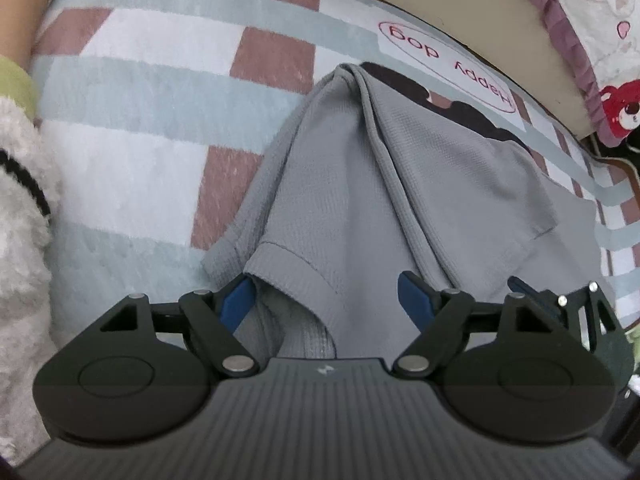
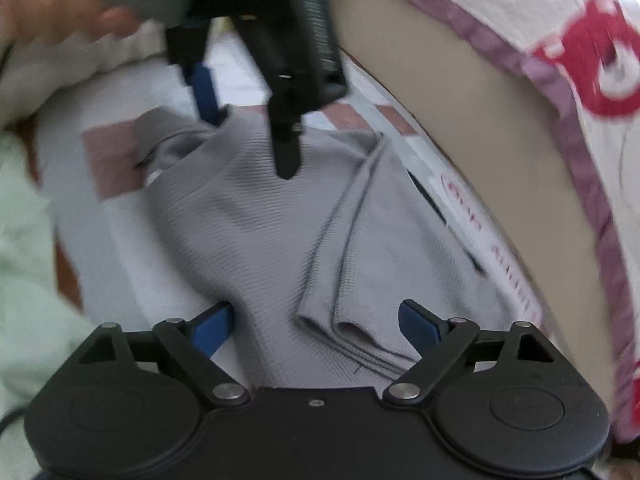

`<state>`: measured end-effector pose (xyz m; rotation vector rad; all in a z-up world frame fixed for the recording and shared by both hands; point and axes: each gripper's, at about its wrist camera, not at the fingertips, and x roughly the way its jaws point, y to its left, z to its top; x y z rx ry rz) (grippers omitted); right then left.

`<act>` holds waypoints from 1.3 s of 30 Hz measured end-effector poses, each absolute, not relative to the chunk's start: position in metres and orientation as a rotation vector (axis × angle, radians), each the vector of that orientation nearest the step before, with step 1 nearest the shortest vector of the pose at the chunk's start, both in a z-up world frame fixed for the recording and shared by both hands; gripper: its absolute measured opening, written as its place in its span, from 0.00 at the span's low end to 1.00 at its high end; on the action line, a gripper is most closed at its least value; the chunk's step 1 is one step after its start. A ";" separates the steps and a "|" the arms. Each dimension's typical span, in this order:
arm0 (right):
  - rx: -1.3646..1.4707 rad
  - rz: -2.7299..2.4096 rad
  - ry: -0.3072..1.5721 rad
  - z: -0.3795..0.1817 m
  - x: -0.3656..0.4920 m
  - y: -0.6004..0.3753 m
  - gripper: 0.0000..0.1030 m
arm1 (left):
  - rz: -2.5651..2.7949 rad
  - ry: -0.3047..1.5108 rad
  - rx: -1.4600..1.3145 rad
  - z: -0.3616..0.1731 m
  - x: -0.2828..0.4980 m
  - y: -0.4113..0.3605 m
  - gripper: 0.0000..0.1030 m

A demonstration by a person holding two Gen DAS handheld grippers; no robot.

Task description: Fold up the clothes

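The grey knit shirt (image 1: 400,184) lies partly folded on a checked blanket (image 1: 160,80), directly ahead of both tools. The left gripper (image 1: 326,300) stands with its jaws apart, a ribbed sleeve cuff (image 1: 292,264) between them, unpinched. The right gripper (image 2: 316,324) is spread wide over the shirt's folded edge, gripping nothing.

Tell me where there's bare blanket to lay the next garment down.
Free: the checked blanket left of the grey shirt, up to the fluffy sleeve. Crowded: right of the shirt, where the "Happy dog" label and cushion edge close in.
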<state>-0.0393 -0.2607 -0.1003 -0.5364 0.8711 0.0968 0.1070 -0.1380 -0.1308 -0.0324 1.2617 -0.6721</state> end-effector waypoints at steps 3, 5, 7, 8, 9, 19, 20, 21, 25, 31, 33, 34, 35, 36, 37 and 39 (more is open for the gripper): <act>-0.394 0.089 0.897 -0.096 -0.022 -0.274 0.87 | -0.673 1.268 -0.065 -0.129 0.108 -0.133 0.75; -0.318 0.112 0.894 -0.094 -0.018 -0.283 0.64 | -0.694 1.280 -0.119 -0.127 0.110 -0.129 0.75; -0.306 0.149 0.893 -0.096 -0.018 -0.286 0.62 | -0.707 1.297 -0.156 -0.128 0.112 -0.127 0.75; -0.325 0.164 0.882 -0.096 -0.020 -0.284 0.62 | -0.706 1.305 -0.159 -0.130 0.112 -0.127 0.75; -0.350 0.179 0.868 -0.097 -0.023 -0.282 0.62 | -0.703 1.310 -0.153 -0.130 0.111 -0.127 0.75; -0.083 0.193 0.859 -0.088 -0.034 -0.305 0.13 | -0.650 1.218 -0.076 -0.125 0.094 -0.134 0.75; -0.073 0.188 0.852 -0.086 -0.036 -0.306 0.13 | -0.640 1.195 -0.072 -0.125 0.095 -0.134 0.75; -0.066 0.185 0.846 -0.084 -0.038 -0.306 0.13 | -0.639 1.177 -0.079 -0.127 0.097 -0.135 0.76; -0.053 0.167 0.835 -0.079 -0.042 -0.307 0.12 | -0.609 1.133 -0.081 -0.133 0.107 -0.140 0.76; -0.062 0.170 0.868 -0.078 -0.043 -0.305 0.18 | -0.591 1.103 -0.002 -0.135 0.106 -0.150 0.76; -0.002 0.176 0.893 -0.072 -0.046 -0.312 0.22 | -0.578 1.108 0.056 -0.137 0.104 -0.152 0.76; 0.063 0.173 0.897 -0.069 -0.049 -0.320 0.30 | -0.579 1.113 0.072 -0.137 0.102 -0.151 0.77; 0.155 0.172 0.896 -0.064 -0.054 -0.333 0.45 | -0.580 1.119 0.088 -0.138 0.100 -0.151 0.77; 0.235 0.168 0.892 -0.061 -0.060 -0.344 0.52 | -0.581 1.125 0.104 -0.138 0.099 -0.151 0.77; 0.311 0.163 0.888 -0.059 -0.066 -0.355 0.59 | -0.582 1.131 0.119 -0.138 0.097 -0.151 0.78; 0.441 0.118 0.884 -0.058 -0.079 -0.377 0.61 | -0.605 1.091 0.158 -0.137 0.093 -0.153 0.81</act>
